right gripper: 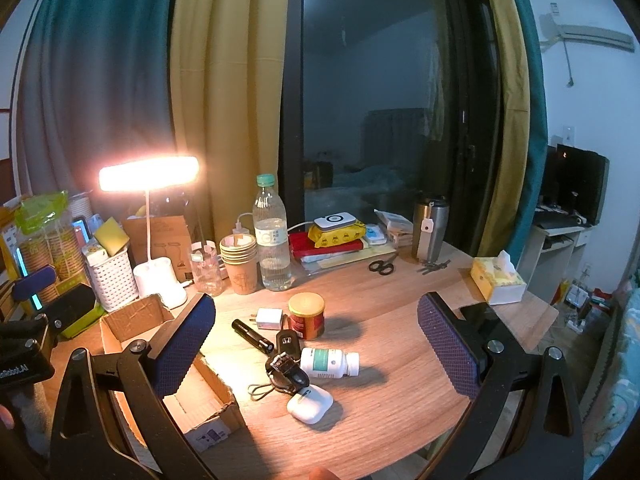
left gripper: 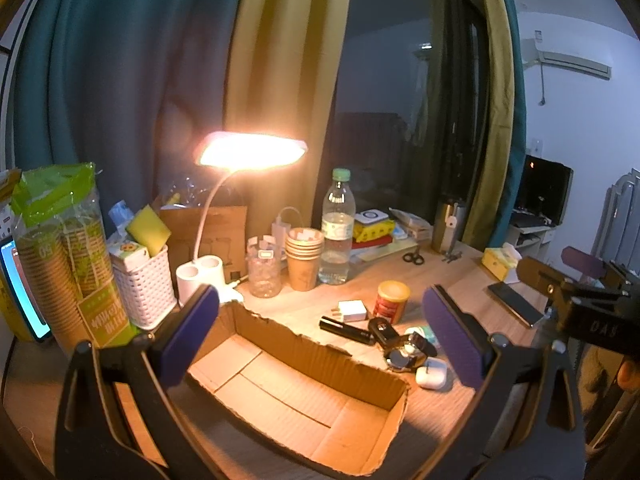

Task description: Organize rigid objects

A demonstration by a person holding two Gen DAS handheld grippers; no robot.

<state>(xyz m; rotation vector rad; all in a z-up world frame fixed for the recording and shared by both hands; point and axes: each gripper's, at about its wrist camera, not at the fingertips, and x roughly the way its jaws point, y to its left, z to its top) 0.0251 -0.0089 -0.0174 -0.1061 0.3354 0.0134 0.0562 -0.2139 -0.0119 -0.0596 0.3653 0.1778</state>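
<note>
An open, empty cardboard box (left gripper: 304, 404) lies under my left gripper (left gripper: 324, 332), which is open and holds nothing. Just right of the box is a cluster on the wooden desk: a red can with a yellow lid (right gripper: 307, 316), a white charger (right gripper: 269, 318), a black flashlight (right gripper: 253, 335), a car key (right gripper: 288, 340), a white pill bottle (right gripper: 328, 363) on its side, a black watch (right gripper: 286, 372) and a white earbuds case (right gripper: 310, 403). My right gripper (right gripper: 318, 340) hovers open above this cluster, touching none of it. The box (right gripper: 136, 312) is at its left.
At the back stand a lit desk lamp (right gripper: 149, 172), a water bottle (right gripper: 272, 240), stacked paper cups (right gripper: 239, 260), a white basket (right gripper: 112, 276) and a steel tumbler (right gripper: 430, 228). Scissors (right gripper: 381, 266), keys (right gripper: 434, 266), a tissue box (right gripper: 498, 280) and a phone (left gripper: 514, 302) lie right.
</note>
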